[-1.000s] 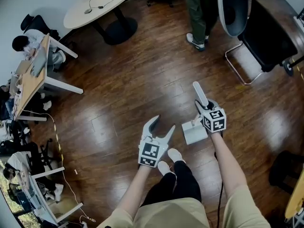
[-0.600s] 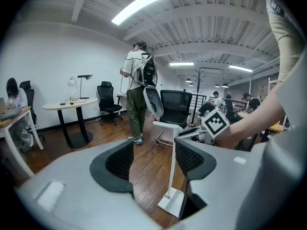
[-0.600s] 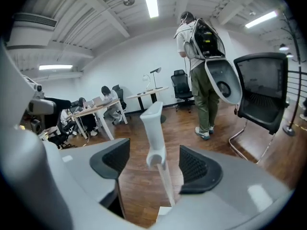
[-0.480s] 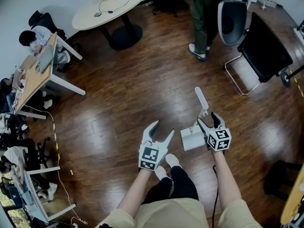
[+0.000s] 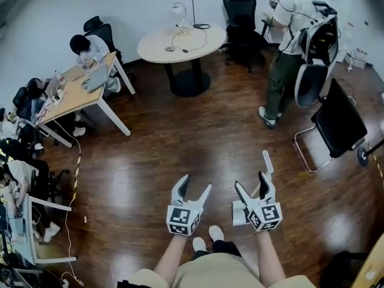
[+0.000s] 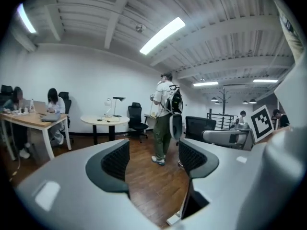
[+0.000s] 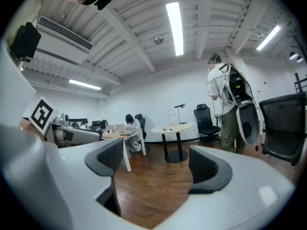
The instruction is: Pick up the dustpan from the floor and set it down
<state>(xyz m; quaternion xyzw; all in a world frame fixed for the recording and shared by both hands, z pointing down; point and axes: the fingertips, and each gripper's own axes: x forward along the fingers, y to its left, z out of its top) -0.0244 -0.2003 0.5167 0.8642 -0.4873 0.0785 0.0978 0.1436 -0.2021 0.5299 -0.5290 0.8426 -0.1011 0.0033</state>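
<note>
1. Dark wooden floor (image 5: 150,155) runs across an open office, and its middle is bare, which leaves room to work.
2. One round white table (image 5: 180,44) stands by the far wall. One long desk (image 5: 78,95) stands at the left, where people sit working, well apart from the task.
3. One standing person (image 5: 291,41) with a backpack faces away at the far right, near a black chair (image 5: 339,125).
4. Two grippers are held out side by side in front of the wearer, and both point about level into the room, not down at the floor.
   - The left gripper (image 5: 195,185) has its jaws spread. They have just been opening, and only floor and room show between the pads.
   - The right gripper (image 5: 251,186) has its jaws wider apart. They too have just been opening, with nothing between them.
5. One white dustpan (image 5: 240,212) lies on the floor just beside the wearer's two white shoes (image 5: 204,239).
   - In the head view its pan sits beneath the right gripper, and its handle (image 5: 266,161) points away from the wearer.
   - Neither gripper grips it. It looks set down and let go, so I judge the task all but finished.
</note>
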